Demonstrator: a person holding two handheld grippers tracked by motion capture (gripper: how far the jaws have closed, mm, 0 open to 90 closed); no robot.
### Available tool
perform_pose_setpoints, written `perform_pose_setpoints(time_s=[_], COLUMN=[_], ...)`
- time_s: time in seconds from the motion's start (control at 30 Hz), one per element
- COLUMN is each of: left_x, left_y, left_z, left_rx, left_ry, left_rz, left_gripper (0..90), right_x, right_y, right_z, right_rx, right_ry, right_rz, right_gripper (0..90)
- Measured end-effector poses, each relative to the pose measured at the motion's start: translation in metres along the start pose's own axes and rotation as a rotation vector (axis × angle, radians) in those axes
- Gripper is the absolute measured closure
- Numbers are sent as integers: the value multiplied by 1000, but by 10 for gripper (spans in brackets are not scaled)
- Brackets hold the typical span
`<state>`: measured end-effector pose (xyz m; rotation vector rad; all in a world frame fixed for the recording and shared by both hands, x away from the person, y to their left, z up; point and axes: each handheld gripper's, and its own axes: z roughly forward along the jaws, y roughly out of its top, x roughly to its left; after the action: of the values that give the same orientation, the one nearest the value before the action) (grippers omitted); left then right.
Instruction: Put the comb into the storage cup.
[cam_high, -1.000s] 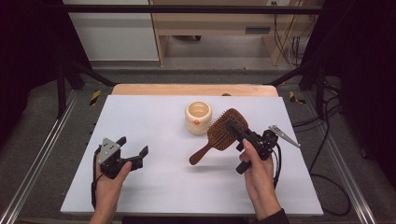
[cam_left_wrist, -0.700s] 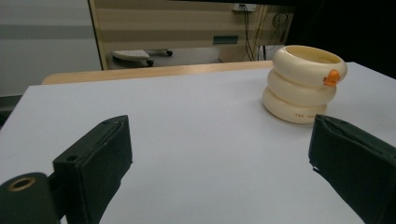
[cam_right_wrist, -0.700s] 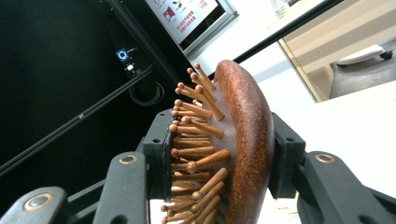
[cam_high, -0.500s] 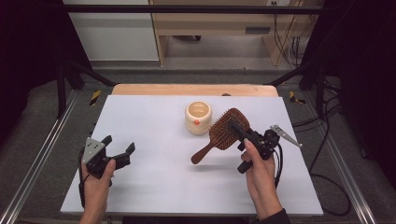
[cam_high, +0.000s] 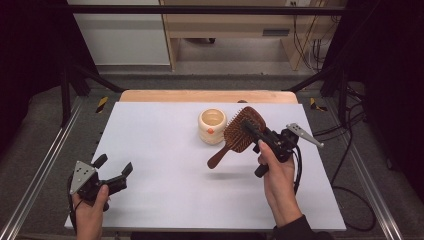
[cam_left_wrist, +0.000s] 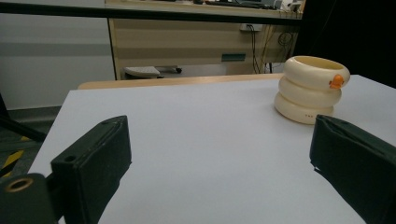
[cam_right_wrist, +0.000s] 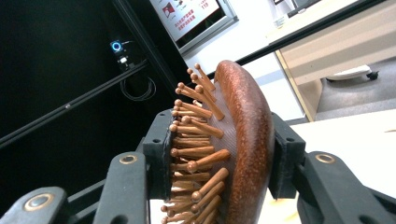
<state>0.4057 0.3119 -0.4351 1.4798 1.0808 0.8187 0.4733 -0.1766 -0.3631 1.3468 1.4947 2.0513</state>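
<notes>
A brown wooden hairbrush (cam_high: 239, 135) hangs above the white table, its handle pointing down-left. My right gripper (cam_high: 251, 127) is shut on its head; in the right gripper view the jaws press the bristle side and the smooth back of the hairbrush (cam_right_wrist: 233, 144). A cream ribbed cup (cam_high: 212, 126) with an orange mark stands behind the brush, and the same cup (cam_left_wrist: 310, 88) is at the right in the left gripper view. My left gripper (cam_high: 114, 168) sits low at the table's front left corner, open, with nothing between its jaws.
The white table top (cam_high: 160, 145) has a wooden strip (cam_high: 200, 96) along its far edge. Metal frame rails (cam_high: 42, 165) run along both sides. Cables (cam_high: 345, 165) lie on the floor to the right. A desk stands beyond the table.
My left gripper has moved left and toward the front corner of the table, still open. The right gripper and the hairbrush have stayed about where they were.
</notes>
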Motion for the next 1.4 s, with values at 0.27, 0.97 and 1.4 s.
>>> perform_pose_setpoints(time_s=[0.27, 0.97, 1.4], left_x=[-7, -2, -2], left_y=[-3, -4, -5], left_z=[3, 3, 4], left_rx=[8, 3, 0], left_ry=[-7, 15, 18], left_rz=[22, 18, 18], left_gripper=[54, 44, 40], right_x=[22, 52, 57], right_y=[27, 71, 88], right_z=[14, 49, 68], right_rx=[18, 46, 32], right_ry=[18, 29, 23], right_rz=[-67, -157, -160], right_gripper=[523, 523, 523])
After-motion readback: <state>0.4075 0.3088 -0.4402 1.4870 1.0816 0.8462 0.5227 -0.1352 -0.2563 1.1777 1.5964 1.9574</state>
